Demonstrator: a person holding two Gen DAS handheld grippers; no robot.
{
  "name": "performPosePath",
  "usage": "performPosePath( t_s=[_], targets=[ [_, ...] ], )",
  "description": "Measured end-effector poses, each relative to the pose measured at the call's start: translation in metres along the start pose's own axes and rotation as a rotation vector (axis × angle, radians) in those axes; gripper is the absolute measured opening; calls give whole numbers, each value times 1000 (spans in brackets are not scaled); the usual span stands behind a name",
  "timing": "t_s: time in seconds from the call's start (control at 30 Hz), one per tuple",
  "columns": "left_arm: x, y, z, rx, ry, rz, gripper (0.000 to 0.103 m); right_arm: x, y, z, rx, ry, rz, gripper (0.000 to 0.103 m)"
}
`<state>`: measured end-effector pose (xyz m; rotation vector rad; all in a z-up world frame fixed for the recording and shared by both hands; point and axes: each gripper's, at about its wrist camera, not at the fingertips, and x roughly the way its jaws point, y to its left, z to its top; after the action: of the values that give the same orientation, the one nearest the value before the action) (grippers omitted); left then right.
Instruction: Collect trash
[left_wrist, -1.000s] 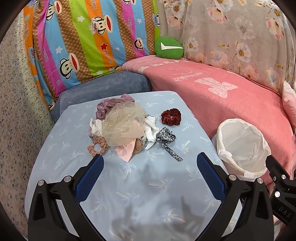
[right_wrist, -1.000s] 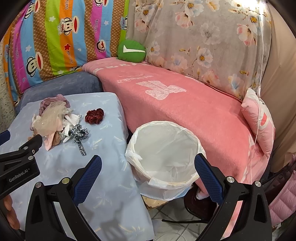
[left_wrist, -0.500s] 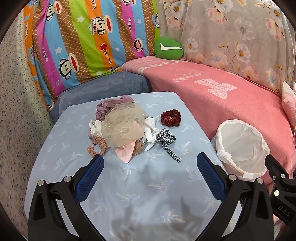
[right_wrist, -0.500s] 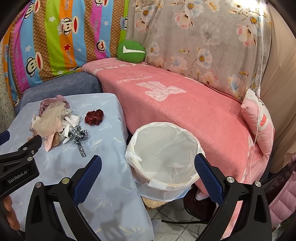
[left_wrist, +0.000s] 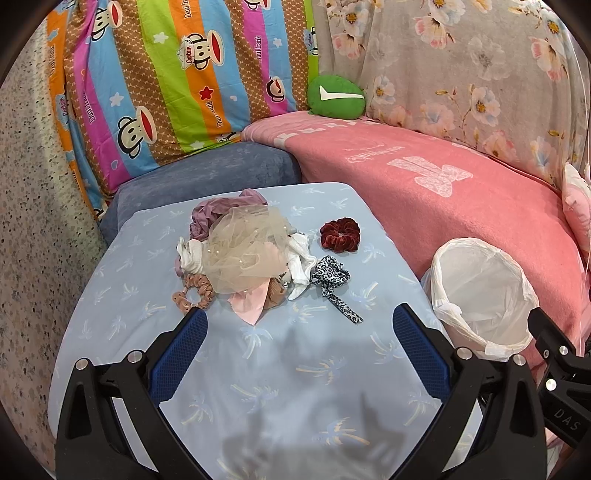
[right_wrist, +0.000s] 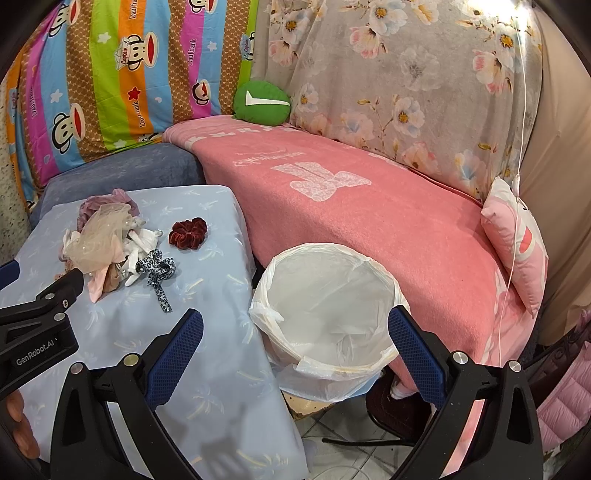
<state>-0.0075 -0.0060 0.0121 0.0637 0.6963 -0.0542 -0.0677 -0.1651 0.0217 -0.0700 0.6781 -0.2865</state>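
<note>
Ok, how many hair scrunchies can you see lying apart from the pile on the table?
2. A dark red scrunchie lies right of the pile, toward the couch; a leopard-print one lies nearer, touching the pile's right edge. More may be buried in the pile.

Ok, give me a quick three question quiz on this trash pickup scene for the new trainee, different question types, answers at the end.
1. True or false: the left gripper is shut on the dark red scrunchie.
2. Multiple choice: where does the lined bin stand? A) on the blue tablecloth; B) on the floor between the table and the pink couch cover; C) on the couch.
3. Fill in: the leopard-print hair tie lies just to the ___ of the fabric pile in the left wrist view.

Key: 1 false, both pairs of jaws are open and hold nothing, the right gripper too; 2 B; 3 right.
</note>
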Motion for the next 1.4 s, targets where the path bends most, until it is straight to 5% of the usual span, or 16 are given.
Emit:
performPosePath(
  t_s=[0.87, 1.4],
  targets=[
    [5, -12, 1, 9, -6, -21, 96, 0, -6, 2, 18, -8, -10, 97],
    [24, 25, 5, -21, 0, -61, 96, 15, 27, 12, 27, -25, 18, 97]
  ],
)
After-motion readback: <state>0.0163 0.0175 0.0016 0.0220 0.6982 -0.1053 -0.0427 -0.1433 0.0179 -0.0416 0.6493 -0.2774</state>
